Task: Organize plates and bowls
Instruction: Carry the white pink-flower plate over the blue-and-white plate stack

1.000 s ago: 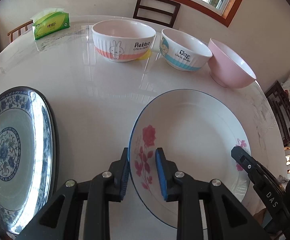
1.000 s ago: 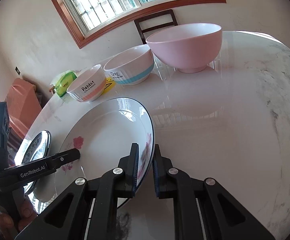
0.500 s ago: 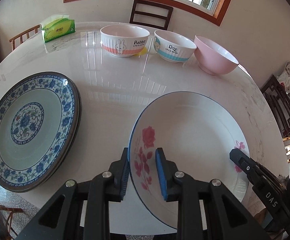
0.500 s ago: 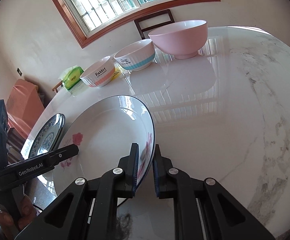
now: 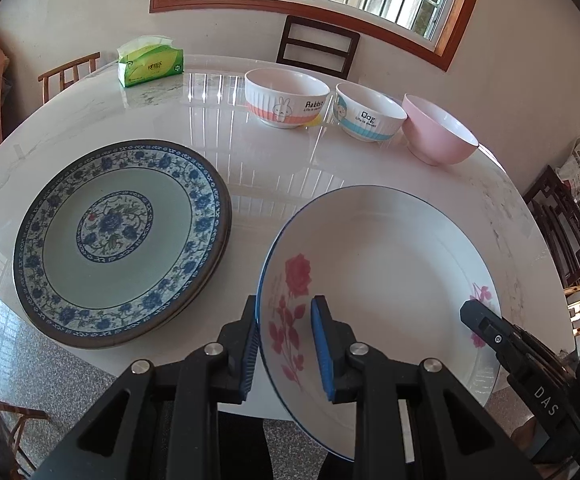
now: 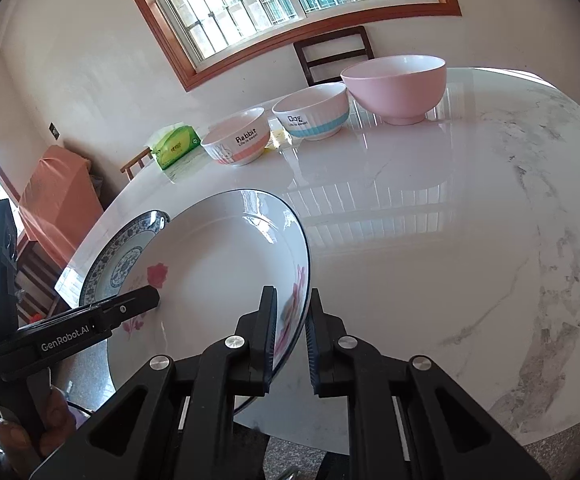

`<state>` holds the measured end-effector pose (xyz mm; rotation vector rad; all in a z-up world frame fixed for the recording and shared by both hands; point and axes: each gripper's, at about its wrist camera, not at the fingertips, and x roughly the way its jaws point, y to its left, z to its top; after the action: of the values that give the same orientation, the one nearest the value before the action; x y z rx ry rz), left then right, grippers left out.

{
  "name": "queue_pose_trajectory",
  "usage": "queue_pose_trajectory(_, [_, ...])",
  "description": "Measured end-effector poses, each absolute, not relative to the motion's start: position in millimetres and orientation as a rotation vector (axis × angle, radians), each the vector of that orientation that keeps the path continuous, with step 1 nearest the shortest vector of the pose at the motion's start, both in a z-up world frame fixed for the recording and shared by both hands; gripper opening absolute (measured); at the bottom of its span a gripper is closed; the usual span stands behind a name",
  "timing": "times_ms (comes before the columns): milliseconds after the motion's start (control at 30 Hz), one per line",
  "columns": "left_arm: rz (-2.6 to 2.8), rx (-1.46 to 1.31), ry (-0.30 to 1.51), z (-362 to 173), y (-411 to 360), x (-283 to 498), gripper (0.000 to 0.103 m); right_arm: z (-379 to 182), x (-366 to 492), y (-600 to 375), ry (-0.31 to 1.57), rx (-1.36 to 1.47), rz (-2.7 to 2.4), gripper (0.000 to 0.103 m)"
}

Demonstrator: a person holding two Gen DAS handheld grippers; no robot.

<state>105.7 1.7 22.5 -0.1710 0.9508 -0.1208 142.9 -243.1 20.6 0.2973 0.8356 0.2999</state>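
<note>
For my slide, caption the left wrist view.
Both grippers' jaws clamp a white rose-printed plate beside stacked blue-and-white floral plates.

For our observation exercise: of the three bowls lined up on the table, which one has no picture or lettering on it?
The plain pink bowl, at the right end of the row. The rabbit bowl and dog bowl both carry cartoons and words.

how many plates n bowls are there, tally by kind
Plates: 2 in plain sight, the white rose-print plate gripped on both sides by the left gripper and right gripper, and the blue floral-pattern plate, which may top a stack.
Bowls: 3, the Rabbit bowl, Dog bowl, plain pink bowl.
Total: 5
</note>
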Motion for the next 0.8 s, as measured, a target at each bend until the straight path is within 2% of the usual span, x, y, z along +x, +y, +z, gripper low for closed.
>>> queue_pose_trajectory(800, [0.047,-0.354,0.896,32.8,131.3,88.0,0.025,32.4,159.9,-120.6,0.881,0.147,0.480,0.014])
